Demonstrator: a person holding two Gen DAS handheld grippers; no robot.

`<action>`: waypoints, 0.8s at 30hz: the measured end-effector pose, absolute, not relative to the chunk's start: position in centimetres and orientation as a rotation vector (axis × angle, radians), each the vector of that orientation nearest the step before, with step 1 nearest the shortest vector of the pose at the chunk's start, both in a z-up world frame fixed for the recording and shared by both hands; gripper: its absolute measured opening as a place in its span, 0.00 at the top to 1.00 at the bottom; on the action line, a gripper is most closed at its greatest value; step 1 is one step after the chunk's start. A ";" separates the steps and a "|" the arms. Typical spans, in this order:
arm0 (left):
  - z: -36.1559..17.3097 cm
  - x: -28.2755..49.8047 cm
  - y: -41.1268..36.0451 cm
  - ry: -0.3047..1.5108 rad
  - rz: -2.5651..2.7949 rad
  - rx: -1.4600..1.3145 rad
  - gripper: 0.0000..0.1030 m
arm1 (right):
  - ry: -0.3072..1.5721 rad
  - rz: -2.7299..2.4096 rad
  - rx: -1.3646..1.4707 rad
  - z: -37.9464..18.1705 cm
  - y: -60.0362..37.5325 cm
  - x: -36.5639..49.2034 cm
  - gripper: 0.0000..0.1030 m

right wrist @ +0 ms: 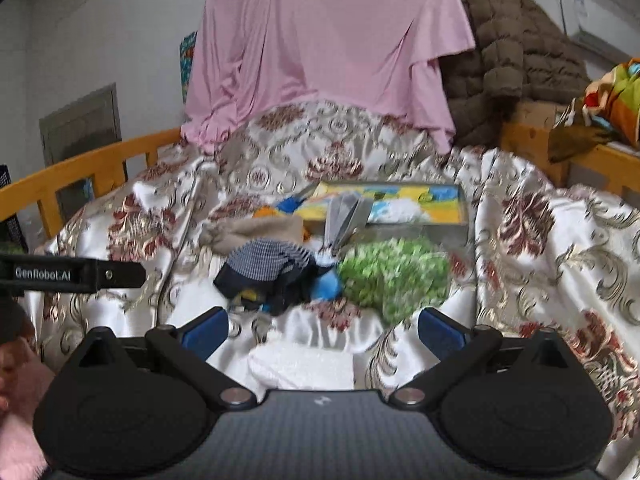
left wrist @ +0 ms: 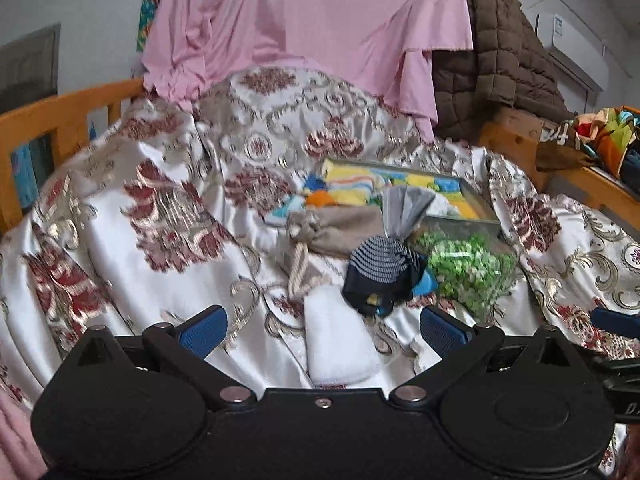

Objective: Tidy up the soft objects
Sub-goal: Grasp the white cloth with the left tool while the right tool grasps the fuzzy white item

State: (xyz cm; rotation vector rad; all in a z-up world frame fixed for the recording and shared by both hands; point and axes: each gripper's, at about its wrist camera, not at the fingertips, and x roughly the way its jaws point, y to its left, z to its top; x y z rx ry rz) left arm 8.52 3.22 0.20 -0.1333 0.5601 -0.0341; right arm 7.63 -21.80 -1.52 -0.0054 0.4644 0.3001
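Soft items lie on a patterned satin bedspread (left wrist: 160, 208). A folded white cloth (left wrist: 340, 340) lies between the open fingers of my left gripper (left wrist: 322, 330). Beyond it are a navy striped sock bundle (left wrist: 384, 276), a beige drawstring pouch (left wrist: 340, 228), a green-white ruffled cloth (left wrist: 468, 264) and a grey box (left wrist: 460, 224) holding colourful folded cloths. My right gripper (right wrist: 322, 332) is open and empty above the white cloth (right wrist: 300, 364), with the sock bundle (right wrist: 268, 272), green cloth (right wrist: 392, 272) and box (right wrist: 432, 232) ahead.
A pink sheet (left wrist: 304, 28) and a brown quilted blanket (left wrist: 492, 60) hang behind the bed. An orange wooden rail (left wrist: 60, 112) runs on the left. A wooden shelf (left wrist: 600, 176) with colourful fabric stands at right. The left gripper's body (right wrist: 76, 274) shows at the right view's left edge.
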 end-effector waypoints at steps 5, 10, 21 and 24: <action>-0.6 9.1 3.0 0.610 -0.047 -0.146 0.01 | 0.515 0.308 -0.022 -2.3 -21.3 8.0 0.00; -1.0 9.5 2.5 0.638 -0.058 -0.133 0.01 | 0.539 0.310 -0.029 -2.7 -21.1 8.3 0.00; -1.3 9.5 2.1 0.662 -0.068 -0.136 0.01 | 0.567 0.308 -0.034 -3.1 -21.0 8.8 0.00; -1.5 9.8 1.7 0.678 -0.081 -0.119 0.01 | 0.579 0.299 -0.036 -3.3 -21.0 9.0 0.00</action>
